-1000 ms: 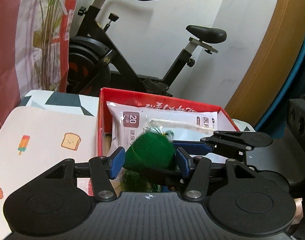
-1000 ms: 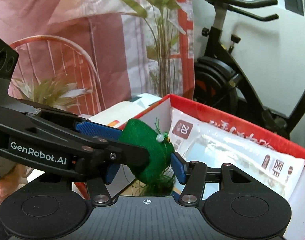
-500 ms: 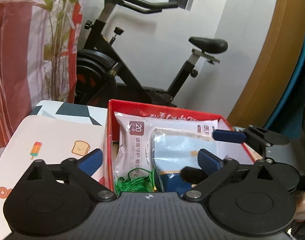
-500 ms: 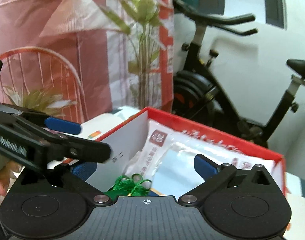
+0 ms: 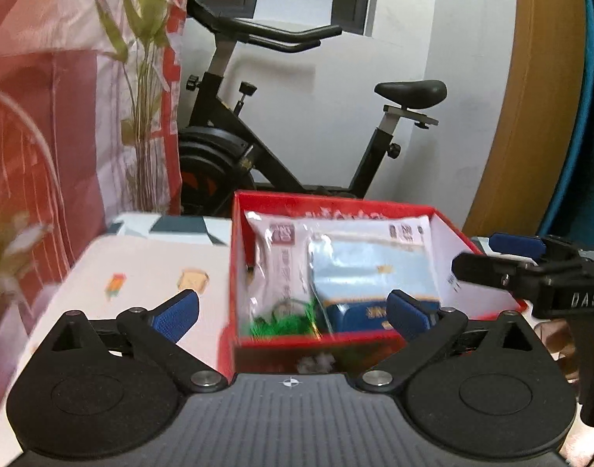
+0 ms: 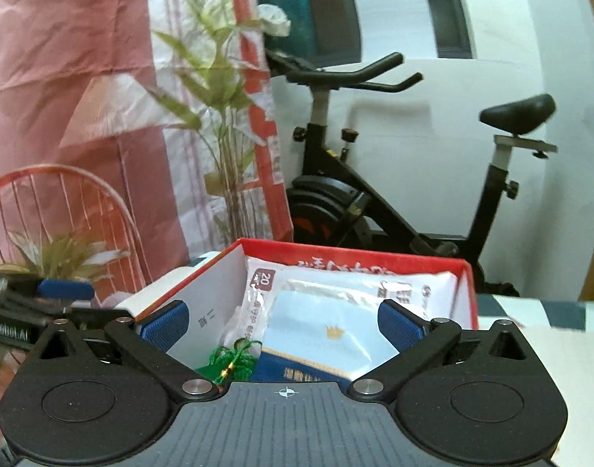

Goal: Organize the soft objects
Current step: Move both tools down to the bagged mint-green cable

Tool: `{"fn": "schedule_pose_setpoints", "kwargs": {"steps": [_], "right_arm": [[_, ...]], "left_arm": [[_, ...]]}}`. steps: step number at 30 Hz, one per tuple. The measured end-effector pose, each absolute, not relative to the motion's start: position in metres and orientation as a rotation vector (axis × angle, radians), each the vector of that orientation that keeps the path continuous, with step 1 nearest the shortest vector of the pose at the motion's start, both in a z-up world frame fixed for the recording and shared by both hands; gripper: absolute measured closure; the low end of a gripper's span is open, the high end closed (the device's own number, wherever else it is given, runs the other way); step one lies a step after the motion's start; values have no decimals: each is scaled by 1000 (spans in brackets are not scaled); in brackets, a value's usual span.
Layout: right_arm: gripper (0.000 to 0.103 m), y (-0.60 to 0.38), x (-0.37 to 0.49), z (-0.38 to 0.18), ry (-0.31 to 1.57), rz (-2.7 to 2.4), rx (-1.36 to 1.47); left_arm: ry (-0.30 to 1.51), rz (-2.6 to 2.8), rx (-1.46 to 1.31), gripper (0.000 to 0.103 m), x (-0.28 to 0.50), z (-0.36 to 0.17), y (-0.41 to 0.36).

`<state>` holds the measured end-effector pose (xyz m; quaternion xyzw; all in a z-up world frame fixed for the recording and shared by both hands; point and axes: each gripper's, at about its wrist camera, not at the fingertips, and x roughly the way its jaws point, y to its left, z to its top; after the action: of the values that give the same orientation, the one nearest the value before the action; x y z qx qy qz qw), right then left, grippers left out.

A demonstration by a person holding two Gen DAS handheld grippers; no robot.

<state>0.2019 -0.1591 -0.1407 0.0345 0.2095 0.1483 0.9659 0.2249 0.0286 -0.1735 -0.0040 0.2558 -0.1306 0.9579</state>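
Note:
A red box (image 5: 332,199) (image 6: 351,251) stands on the table. In it lie a white plastic pack (image 5: 281,257) (image 6: 258,292), a light blue pack (image 5: 371,268) (image 6: 320,327) and a green tasselled soft toy (image 5: 281,325) (image 6: 234,358) at the near end. My left gripper (image 5: 293,313) is open and empty, in front of the box. My right gripper (image 6: 283,321) is open and empty, above the box's near end. The right gripper also shows at the right of the left wrist view (image 5: 530,268); the left one shows at the left of the right wrist view (image 6: 32,303).
The table has a white cloth with small cartoon prints (image 5: 149,272). An exercise bike (image 5: 297,148) (image 6: 394,194) stands behind the table. A pink and red curtain with a plant (image 6: 102,116) hangs at the left. A wooden panel (image 5: 530,116) is at the right.
Both grippers let go of the green toy, which now lies in the box. Both have opened wide and drawn back from the box.

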Motion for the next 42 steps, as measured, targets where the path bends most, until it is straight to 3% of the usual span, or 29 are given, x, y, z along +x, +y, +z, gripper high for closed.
{"fn": "schedule_pose_setpoints", "kwargs": {"steps": [8,21,31,38,42], "right_arm": [[0,-186,156,-168,445,253,195],[0,-198,85,-247,569,135,114],[1,-190,75,-264,547,121,72],[21,-188,77,-269,573,177,90],[24,-191,80,-274,593,178,115]], "left_arm": [[562,-231,-87,0,188,-204,24],[692,-223,-141,0,161,-254,13],[819,-208,-124,0,161,-276,8],[864,-210,-117,0,164,-284,11],[864,-201,-98,0,165,-284,8]]}}
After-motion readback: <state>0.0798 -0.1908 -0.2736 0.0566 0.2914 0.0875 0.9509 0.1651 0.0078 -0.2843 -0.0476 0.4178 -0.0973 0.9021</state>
